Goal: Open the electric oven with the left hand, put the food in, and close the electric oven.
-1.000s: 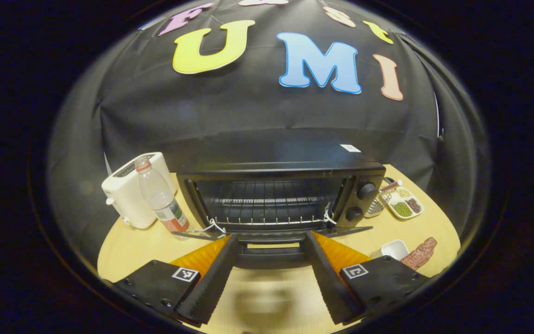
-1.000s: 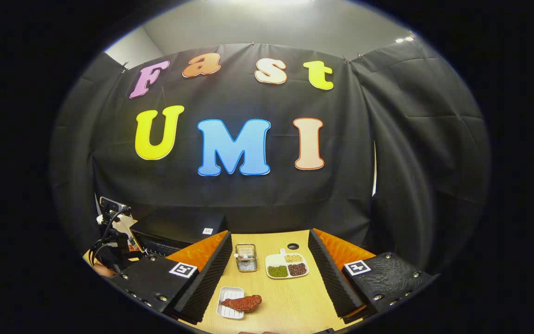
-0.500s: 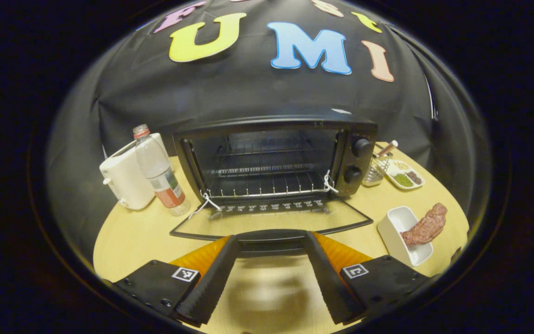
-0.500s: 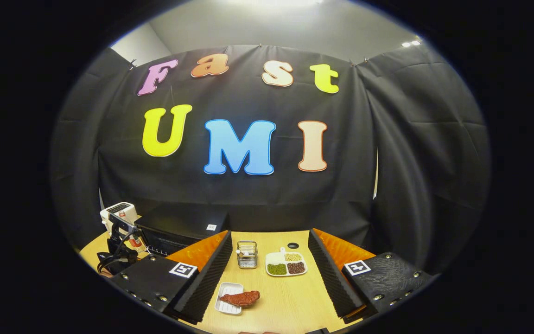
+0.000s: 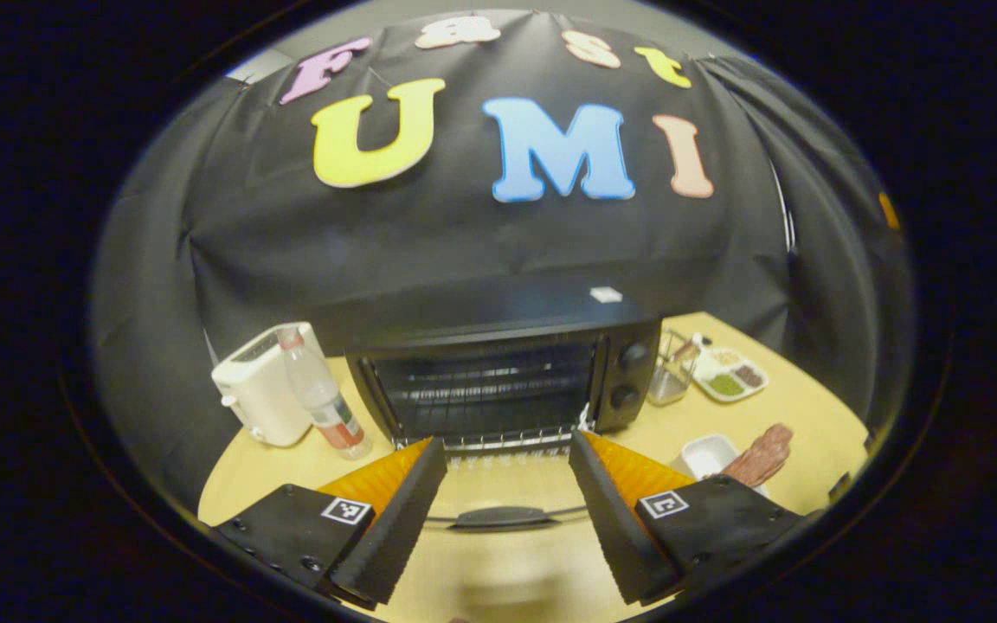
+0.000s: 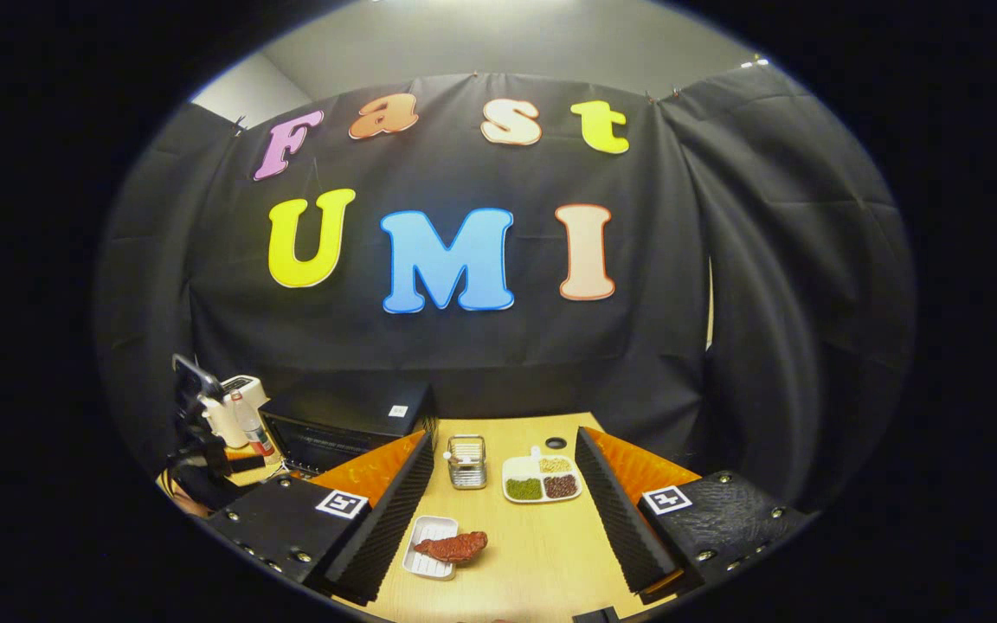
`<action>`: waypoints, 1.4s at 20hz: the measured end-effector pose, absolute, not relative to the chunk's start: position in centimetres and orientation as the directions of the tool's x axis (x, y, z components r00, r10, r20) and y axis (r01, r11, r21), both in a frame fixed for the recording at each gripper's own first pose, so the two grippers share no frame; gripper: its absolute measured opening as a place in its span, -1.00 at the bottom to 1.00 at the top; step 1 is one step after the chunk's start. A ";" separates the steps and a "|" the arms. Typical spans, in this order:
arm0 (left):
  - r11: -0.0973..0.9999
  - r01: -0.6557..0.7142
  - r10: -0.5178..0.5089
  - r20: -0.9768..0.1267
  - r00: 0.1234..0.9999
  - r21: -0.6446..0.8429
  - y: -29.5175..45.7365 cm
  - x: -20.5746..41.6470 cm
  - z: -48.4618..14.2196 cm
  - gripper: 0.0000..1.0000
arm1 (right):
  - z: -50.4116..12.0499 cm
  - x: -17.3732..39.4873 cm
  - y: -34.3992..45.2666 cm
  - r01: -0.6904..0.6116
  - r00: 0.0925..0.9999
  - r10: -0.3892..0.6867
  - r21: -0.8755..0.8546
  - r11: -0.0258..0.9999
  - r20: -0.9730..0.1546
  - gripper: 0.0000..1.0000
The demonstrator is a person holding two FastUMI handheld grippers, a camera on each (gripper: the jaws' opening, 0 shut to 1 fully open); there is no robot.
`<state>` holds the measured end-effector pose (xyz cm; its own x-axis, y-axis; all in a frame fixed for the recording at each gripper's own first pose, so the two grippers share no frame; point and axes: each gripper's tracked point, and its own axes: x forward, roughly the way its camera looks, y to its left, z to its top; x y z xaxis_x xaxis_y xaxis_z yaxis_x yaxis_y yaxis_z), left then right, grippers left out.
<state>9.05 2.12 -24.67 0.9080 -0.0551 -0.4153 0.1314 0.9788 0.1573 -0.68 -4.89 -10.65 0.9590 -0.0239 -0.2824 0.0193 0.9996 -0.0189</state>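
Note:
The black electric oven stands open in the left gripper view, its wire rack showing. Its glass door lies flat on the table, with the door handle low between my fingers. My left gripper is open and touches nothing. A red-brown piece of meat rests across a small white dish to the oven's right. In the right gripper view the meat and dish lie just ahead of my open right gripper, near its left finger. The oven sits at the left.
A white toaster and a plastic bottle stand left of the oven. A wire basket and a divided plate of beans sit to its right. The wooden table ends near the black cloth.
The oven door went from half open to flat on the table. My left gripper drew back from the oven, staying open. The right gripper barely shifted.

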 end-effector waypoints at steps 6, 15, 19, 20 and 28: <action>0.995 0.058 -0.041 -0.205 0.978 0.079 0.5 6.9 -10.4 1.00 | -18.8 0.4 -6.0 -0.043 0.866 0.141 0.211 0.977 -0.479 1.00; 0.995 -0.080 0.085 -0.088 0.992 0.062 1.9 3.7 -2.9 0.84 | -31.8 1.7 -4.9 -0.010 0.667 0.367 0.485 0.875 -0.649 0.99; 0.989 -0.131 0.138 -0.121 0.983 0.067 2.0 2.4 -4.0 0.87 | -36.1 2.5 -2.7 0.014 0.585 0.472 0.591 0.807 -0.659 0.99; 0.988 -0.135 0.144 -0.134 0.981 0.068 2.0 2.0 -4.4 0.90 | -37.2 2.6 -2.1 0.028 0.562 0.492 0.609 0.793 -0.665 0.99; 0.993 -0.099 0.107 -0.145 0.984 0.057 4.0 2.7 -4.4 0.95 | -38.6 3.3 -0.4 0.170 0.552 0.540 0.719 0.674 -0.635 -0.55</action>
<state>2.74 3.97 -4.38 0.9837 0.1066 -0.1449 -0.0993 0.9934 0.0567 3.30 -0.40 -38.60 0.5523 0.5395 -0.6355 0.1696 0.6737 0.7193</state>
